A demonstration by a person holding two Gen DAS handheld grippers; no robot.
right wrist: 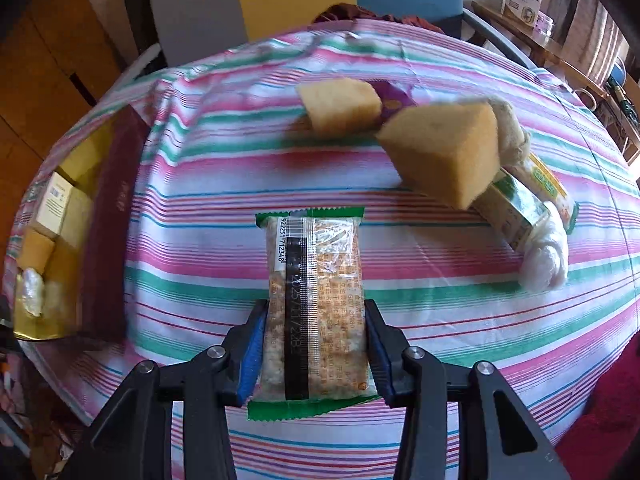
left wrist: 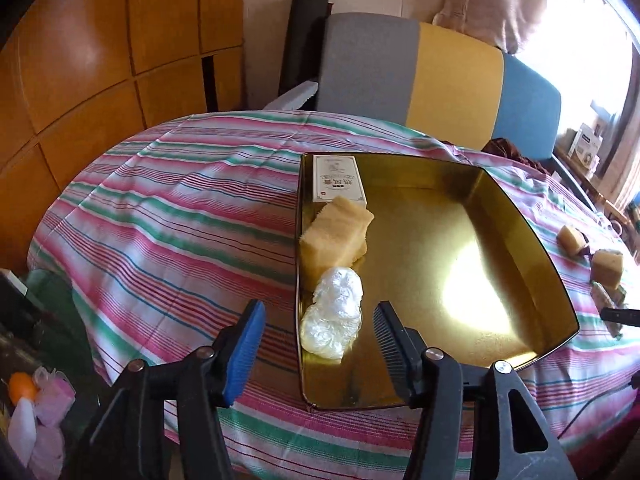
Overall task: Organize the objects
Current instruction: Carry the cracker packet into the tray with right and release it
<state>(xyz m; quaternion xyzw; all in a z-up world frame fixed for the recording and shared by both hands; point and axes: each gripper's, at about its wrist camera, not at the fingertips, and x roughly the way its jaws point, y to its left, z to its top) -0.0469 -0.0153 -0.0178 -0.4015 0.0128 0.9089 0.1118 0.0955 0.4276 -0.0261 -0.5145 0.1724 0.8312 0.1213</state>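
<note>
A gold tin tray [left wrist: 520, 240] sits on the striped tablecloth. Along its left wall lie a white box [left wrist: 338, 178], a yellow sponge [left wrist: 336, 236] and a clear plastic bundle [left wrist: 334, 316]. My left gripper [left wrist: 318, 334] is open and empty, its jaws on either side of the bundle at the tray's near left corner. My right gripper [right wrist: 316, 336] is shut on a green-edged snack bar packet [right wrist: 314, 300] and holds it above the cloth. The tray [right wrist: 100, 216] shows at the left of the right wrist view.
On the cloth to the right lie two yellow sponges [right wrist: 340, 106] [right wrist: 444, 152], a green-and-yellow box [right wrist: 516, 204], a purple packet [right wrist: 394, 98] and a white plastic bundle [right wrist: 546, 260]. Chairs [left wrist: 412, 76] stand behind the table. Clutter sits at the lower left [left wrist: 36, 404].
</note>
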